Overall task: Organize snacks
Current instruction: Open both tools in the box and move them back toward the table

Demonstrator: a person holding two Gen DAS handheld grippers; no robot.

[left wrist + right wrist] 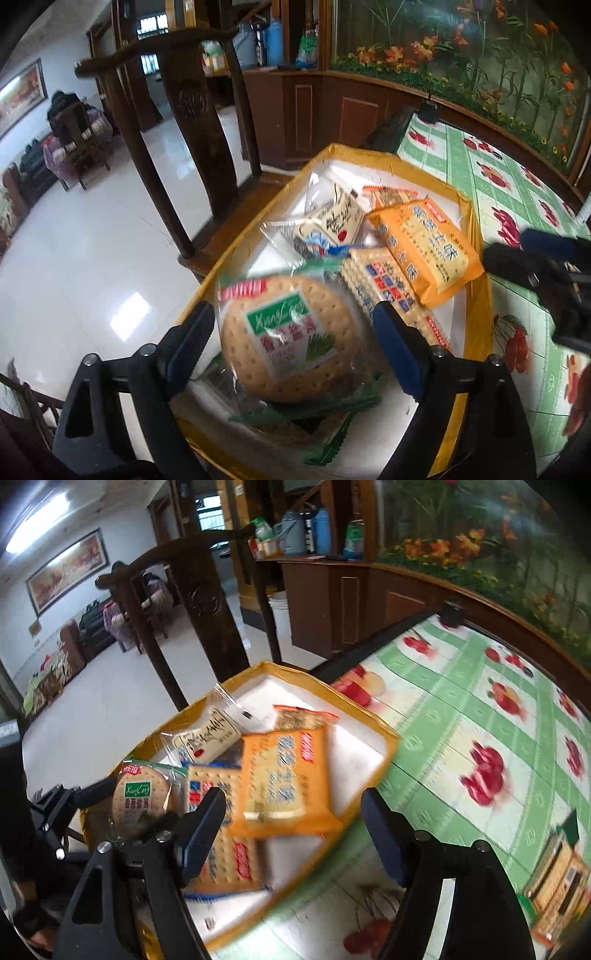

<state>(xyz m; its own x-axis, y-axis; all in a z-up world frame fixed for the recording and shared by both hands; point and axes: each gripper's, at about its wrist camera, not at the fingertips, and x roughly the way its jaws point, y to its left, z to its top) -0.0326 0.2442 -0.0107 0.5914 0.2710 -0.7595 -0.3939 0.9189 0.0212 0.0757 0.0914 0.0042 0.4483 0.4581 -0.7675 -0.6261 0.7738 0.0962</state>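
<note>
A yellow-rimmed tray (476, 295) (369, 720) with a white bottom holds several snack packets. A round biscuit packet (288, 332) (144, 797) lies at its near end on some green wrappers (314, 410). My left gripper (291, 310) is open astride it, with its pads clear of the wrapper. Beside it lie a square cracker packet (388, 291) (221, 849), an orange packet (424, 247) (284, 775) and a cream packet (332, 221) (207, 738). My right gripper (291, 794) hangs open over the tray's right rim and grips nothing.
The tray sits at the left edge of a table with a green fruit-print cloth (480, 177) (461, 720). A dark wooden chair (192, 110) (207, 602) stands just beyond it. One more snack packet (557, 878) lies on the cloth at the right. A wooden ledge borders the far side.
</note>
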